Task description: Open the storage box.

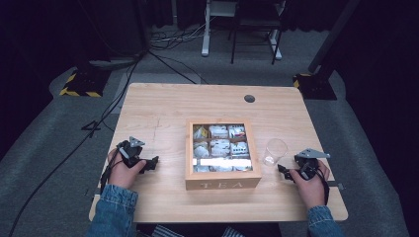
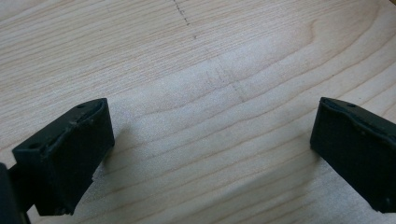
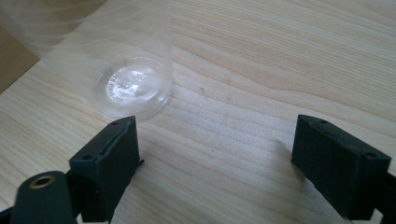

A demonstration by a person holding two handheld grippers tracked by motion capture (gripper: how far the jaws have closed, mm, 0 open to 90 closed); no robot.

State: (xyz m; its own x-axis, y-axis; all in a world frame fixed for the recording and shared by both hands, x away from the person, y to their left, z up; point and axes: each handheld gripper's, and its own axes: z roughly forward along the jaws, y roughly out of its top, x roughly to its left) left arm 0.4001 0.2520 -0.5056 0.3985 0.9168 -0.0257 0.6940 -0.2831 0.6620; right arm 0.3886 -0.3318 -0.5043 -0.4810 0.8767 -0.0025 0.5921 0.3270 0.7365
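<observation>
Pale wooden table (image 1: 163, 106) on grey carpet, dark surroundings, cables on floor beyond far edge.

Wooden box (image 1: 223, 183) at table centre, marked TEA on near wall, lid closed with clear pane; nine compartments of tea bags (image 1: 220, 146) visible through pane.

Clear cup (image 1: 274, 151) upright on table, just right of box, apart from it. In right gripper view, cup (image 3: 130, 88) ahead and toward the left jaw, base resting on wood, not between jaws.

Left gripper (image 1: 151, 163) held low over table left of box, pointing toward it, well short of contact. Jaws wide apart in left gripper view (image 2: 212, 149), bare wood between them, nothing held.

Right gripper (image 1: 282, 170) held low at right of box, near cup, pointing toward it. Jaws wide apart in right gripper view (image 3: 217, 154), bare wood between them, nothing held. Left jaw tip just beside cup base; contact cannot be told.

Left hand (image 1: 123, 170) and right hand (image 1: 311, 185) wrapped around gripper bodies, denim sleeves at bottom edge.
</observation>
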